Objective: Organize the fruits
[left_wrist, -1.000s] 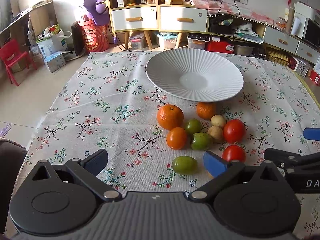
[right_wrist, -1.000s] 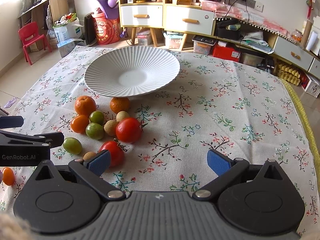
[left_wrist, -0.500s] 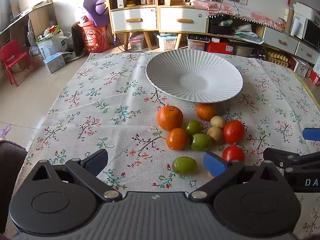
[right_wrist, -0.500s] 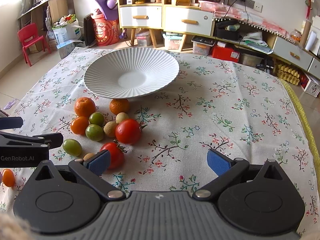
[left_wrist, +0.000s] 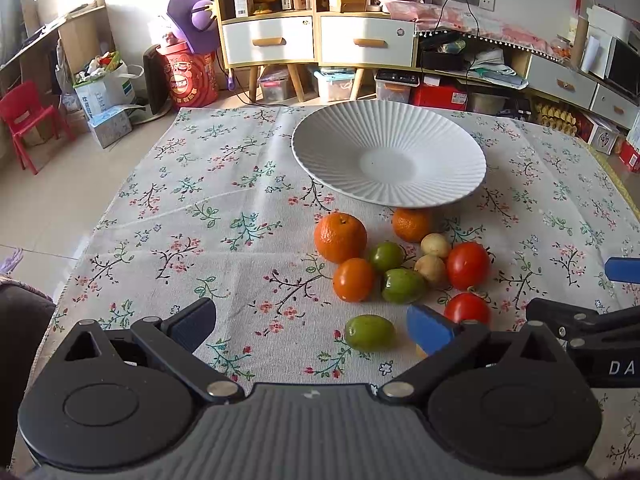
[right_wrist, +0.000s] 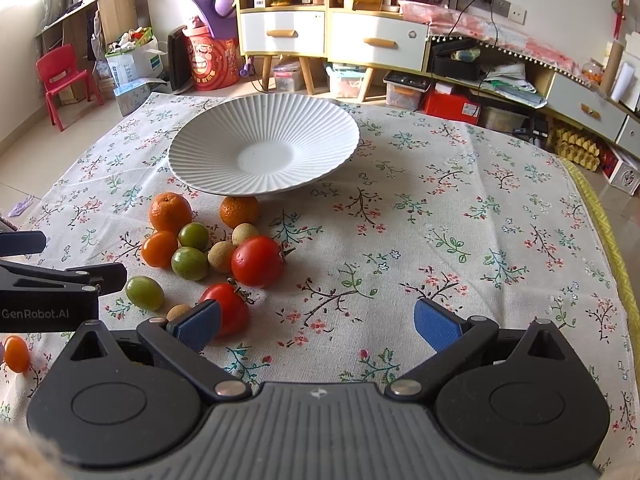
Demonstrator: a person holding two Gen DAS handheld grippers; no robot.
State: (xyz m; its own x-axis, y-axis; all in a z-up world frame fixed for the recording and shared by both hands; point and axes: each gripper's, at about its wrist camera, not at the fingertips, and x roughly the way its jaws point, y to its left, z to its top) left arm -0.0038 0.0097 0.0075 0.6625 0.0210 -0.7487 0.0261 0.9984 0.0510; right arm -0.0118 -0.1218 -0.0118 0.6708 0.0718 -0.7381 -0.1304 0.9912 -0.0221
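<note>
Green oval fruit (left_wrist: 369,332) lies on the floral cloth (left_wrist: 224,208) just ahead of the left gripper (left_wrist: 312,326), long axis crosswise, near its right finger; right gripper (right_wrist: 318,326), also spread empty, sits beside nearest tomato (right_wrist: 230,308), white plate (left_wrist: 320,148) well beyond.

Barely any change. Left tongs (left_wrist: 312,326) crept slightly toward the fruit: the near green fruit (left_wrist: 369,332) now sits a touch higher in the left wrist view. Right tongs (right_wrist: 318,326) eased forward too; the white plate (right_wrist: 200,160) rides marginally higher in the right wrist view.
</note>
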